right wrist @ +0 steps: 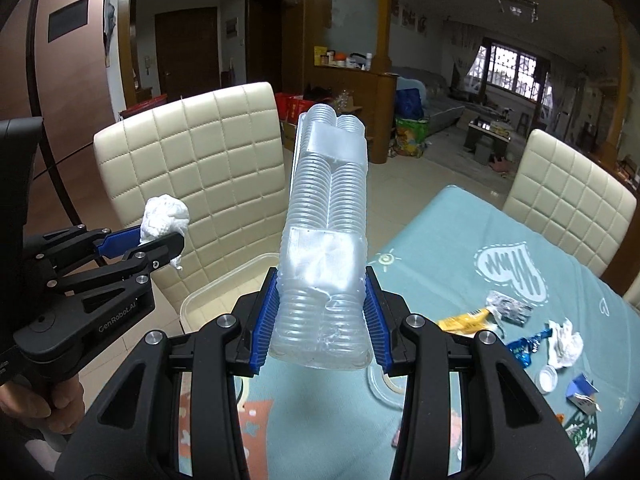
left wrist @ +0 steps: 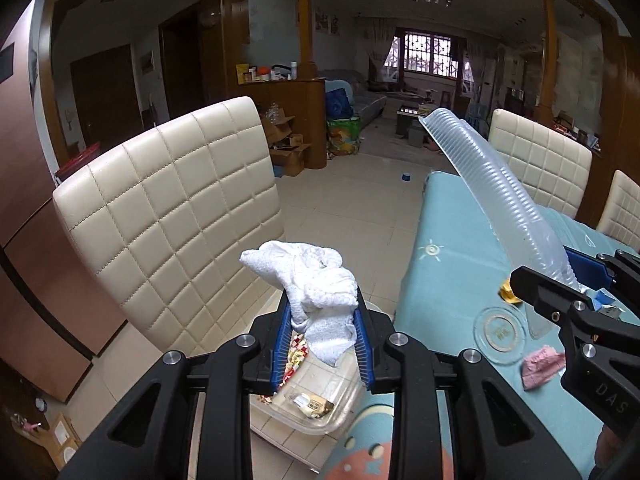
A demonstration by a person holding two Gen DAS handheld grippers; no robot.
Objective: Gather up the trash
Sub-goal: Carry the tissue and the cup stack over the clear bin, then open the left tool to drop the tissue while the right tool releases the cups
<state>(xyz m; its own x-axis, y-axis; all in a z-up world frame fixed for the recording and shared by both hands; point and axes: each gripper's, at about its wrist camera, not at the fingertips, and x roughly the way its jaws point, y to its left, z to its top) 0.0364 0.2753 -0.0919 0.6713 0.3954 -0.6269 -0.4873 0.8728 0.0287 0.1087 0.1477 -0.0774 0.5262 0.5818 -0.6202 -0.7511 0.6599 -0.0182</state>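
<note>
My left gripper (left wrist: 322, 334) is shut on a crumpled white tissue (left wrist: 316, 284) and holds it above a clear plastic bin (left wrist: 316, 404) that holds wrappers, beside the table's left edge. It also shows in the right wrist view (right wrist: 160, 240) with the tissue (right wrist: 164, 214). My right gripper (right wrist: 322, 328) is shut on a ribbed clear plastic tray (right wrist: 326, 232) that stands upright above the table. The tray also shows in the left wrist view (left wrist: 500, 192). More trash lies on the blue tablecloth (right wrist: 440, 272): a yellow wrapper (right wrist: 460, 322), a white tissue (right wrist: 566, 344), a blue wrapper (right wrist: 524, 346).
A cream quilted chair (left wrist: 172, 216) stands close behind the bin. Two more cream chairs (right wrist: 564, 200) stand at the table's far side. A pink scrap (left wrist: 540, 366) and a round clear lid (left wrist: 500, 330) lie on the cloth. A small cap (right wrist: 547, 380) and a carton piece (right wrist: 582, 394) lie at right.
</note>
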